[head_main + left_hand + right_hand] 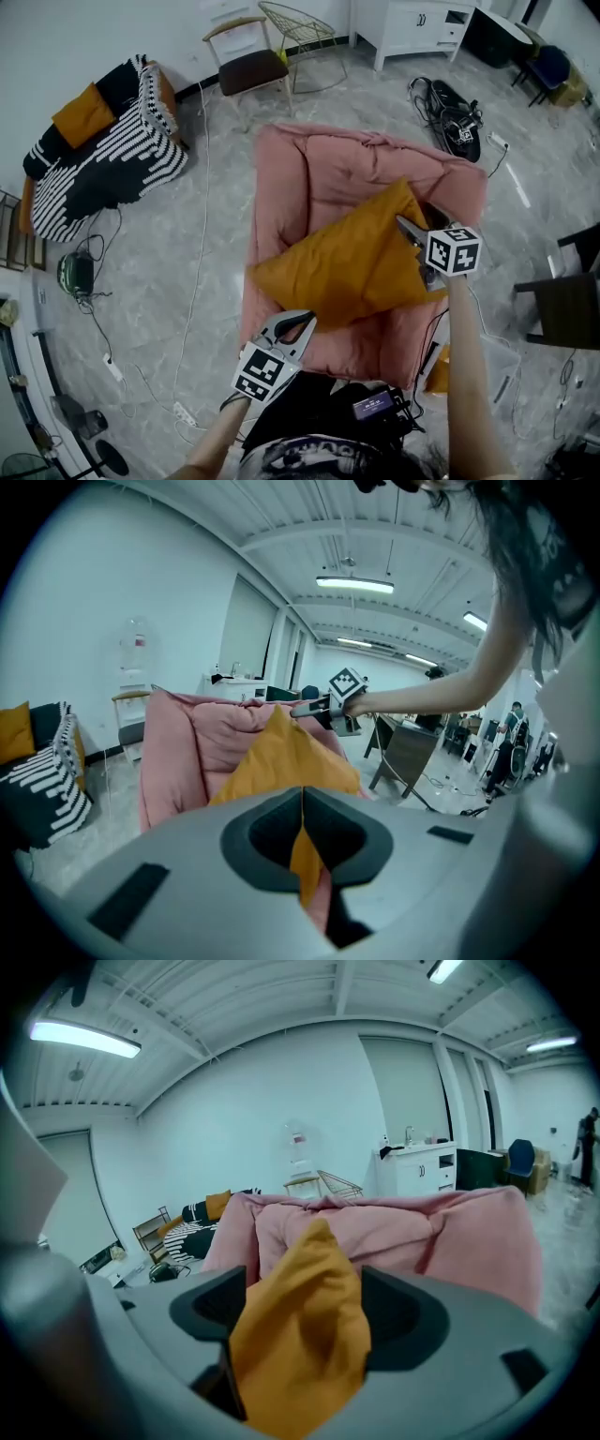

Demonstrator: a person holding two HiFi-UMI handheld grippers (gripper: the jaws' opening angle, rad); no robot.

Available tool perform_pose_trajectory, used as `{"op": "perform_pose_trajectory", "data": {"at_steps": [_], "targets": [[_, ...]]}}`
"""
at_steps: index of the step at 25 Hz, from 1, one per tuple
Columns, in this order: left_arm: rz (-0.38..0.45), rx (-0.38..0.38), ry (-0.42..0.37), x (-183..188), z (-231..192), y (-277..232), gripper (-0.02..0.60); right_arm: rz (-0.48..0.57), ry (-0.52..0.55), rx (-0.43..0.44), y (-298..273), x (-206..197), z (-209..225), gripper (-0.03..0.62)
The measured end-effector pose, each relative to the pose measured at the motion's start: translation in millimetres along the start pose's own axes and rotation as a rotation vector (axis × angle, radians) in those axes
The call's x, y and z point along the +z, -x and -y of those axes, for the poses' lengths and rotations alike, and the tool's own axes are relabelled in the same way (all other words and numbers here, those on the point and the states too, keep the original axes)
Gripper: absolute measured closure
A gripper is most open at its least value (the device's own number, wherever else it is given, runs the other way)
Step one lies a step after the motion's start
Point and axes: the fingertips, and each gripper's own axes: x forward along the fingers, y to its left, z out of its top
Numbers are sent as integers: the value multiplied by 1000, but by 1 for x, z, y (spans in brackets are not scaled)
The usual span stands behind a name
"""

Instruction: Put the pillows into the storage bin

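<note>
Head view: a mustard-yellow square fabric pillow (pixel 347 258) spans the space between the two grippers, over the seat of a pink padded fabric armchair (pixel 319 169).
Left gripper (pixel 298 324): it sits at the pillow's near left corner, in front of the person's body.
Left gripper view: the left gripper (pixel 302 827) has its jaws together, clamped on a thin fold of the pillow (pixel 286 757); a narrow yellow strip runs down through the closed slit.
Right gripper (pixel 412 234): it sits at the pillow's right corner, arm stretched out over the armchair.
Right gripper view: the right gripper (pixel 305 1307) has its jaws wide apart; the pillow's corner (pixel 300 1335) stands between them as a plump bulge, not pinched flat.
Pillow's place: over the armchair's seat, its pink backrest behind it.
Other pillow: an orange cushion (pixel 82 114) lies on a black-and-white striped sofa (pixel 112 159) by the left wall, well apart from the armchair.
</note>
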Motion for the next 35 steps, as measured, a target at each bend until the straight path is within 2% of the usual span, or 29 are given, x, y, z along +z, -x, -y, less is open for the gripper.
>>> {"op": "perform_pose_trajectory", "data": {"at_steps": [6,10,12,15,18,22,27,35], "targets": [[-10,9,10,-9,-2,11,568,-33,37,47,-43,20,10,191],[-17,10,12,-16,0,16,568,-83,-11,33,-62,16,14,195],[-15,14,19,-19,0,19,568,-92,-9,11,-61,10,11,333],[-9,17,24,-20,1,22,568,-3,-28,-20,-43,6,1,433],[0,9,19,-19,0,24,568,119,-120,-17,-11,7,-14,478],[13,-7,-2,-14,0,24,568,227,-193,-17,38,4,-39,510],[41,-37,-44,1,7,21,568,313,-269,-41,93,-5,-62,531],[54,-95,-83,8,29,25,568,519,-470,-85,190,-19,-93,568]]}}
